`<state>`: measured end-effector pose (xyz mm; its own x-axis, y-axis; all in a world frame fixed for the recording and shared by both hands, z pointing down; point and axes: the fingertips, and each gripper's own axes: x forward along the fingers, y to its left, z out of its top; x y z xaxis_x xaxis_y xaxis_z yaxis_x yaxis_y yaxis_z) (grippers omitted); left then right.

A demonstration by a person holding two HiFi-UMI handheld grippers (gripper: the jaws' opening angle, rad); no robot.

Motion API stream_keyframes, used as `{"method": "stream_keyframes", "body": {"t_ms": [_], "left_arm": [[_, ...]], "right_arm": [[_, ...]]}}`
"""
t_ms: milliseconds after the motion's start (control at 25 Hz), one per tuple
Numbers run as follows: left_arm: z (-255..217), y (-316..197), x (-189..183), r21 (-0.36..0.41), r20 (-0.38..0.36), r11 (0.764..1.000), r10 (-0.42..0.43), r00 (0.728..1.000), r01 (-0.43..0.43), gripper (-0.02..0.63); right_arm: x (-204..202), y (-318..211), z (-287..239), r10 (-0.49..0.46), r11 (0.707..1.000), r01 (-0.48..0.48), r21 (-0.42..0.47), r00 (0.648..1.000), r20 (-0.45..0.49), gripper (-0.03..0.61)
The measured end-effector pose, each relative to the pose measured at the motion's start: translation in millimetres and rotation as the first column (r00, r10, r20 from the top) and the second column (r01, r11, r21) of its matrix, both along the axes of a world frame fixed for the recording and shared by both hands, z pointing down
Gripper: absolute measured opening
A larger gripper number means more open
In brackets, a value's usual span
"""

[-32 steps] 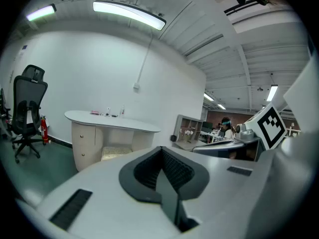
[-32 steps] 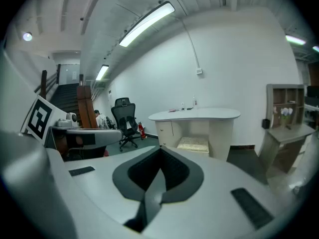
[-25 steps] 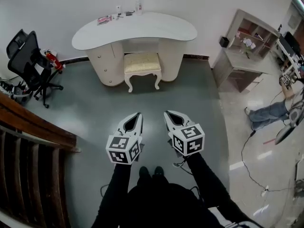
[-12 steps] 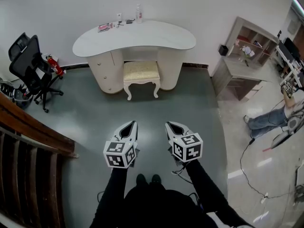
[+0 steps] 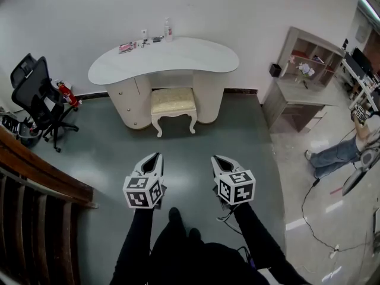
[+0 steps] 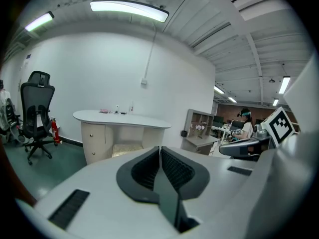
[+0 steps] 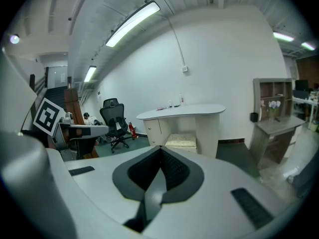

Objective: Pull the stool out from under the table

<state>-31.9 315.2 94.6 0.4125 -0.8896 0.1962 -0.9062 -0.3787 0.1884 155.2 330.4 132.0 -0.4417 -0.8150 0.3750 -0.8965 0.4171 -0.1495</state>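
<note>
The stool (image 5: 173,103) sits tucked under the white surface (image 5: 190,55) at twelve o'clock (cushion partly showing). The left gripper (image 5: 154,157) at seven and the right gripper (image 5: 216,159) at five are well apart from it, jaws together, empty.

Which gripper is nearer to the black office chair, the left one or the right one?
Left. The office chair stands ahead and off to the left of the left gripper. The right gripper is beside the left one, on the side away from the chair. Neither is close to it.
</note>
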Motion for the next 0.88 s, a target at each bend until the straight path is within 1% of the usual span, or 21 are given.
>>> {"method": "stream_keyframes", "body": {"t_ms": [280,520,720,880], "left_arm": [[5.9,-46.3,-17.1,-0.007,0.002,1.0,-0.018,1.0,0.018,0.009],[23.3,-121.5,-37.4,-0.034,-0.004,0.999,-0.006,1.0,0.006,0.009],[47.1,-192.6,-58.9,-0.094,-0.009,0.996,-0.004,1.0,0.003,0.009],[66.8,-236.6,-78.9,-0.147,-0.008,0.989,-0.012,1.0,0.01,0.011]], "right_arm": [[-5.1,-48.0,3.9,0.022,1.0,-0.022,0.002,1.0,-0.013,0.005],[-22.1,-126.3,17.3,0.043,0.999,-0.043,-0.013,0.999,-0.025,0.005],[-40.7,-199.7,36.5,0.045,0.997,-0.049,-0.061,0.998,-0.051,0.005],[-52.7,-248.6,51.5,0.067,0.992,-0.075,-0.102,0.995,-0.074,0.005]]}}
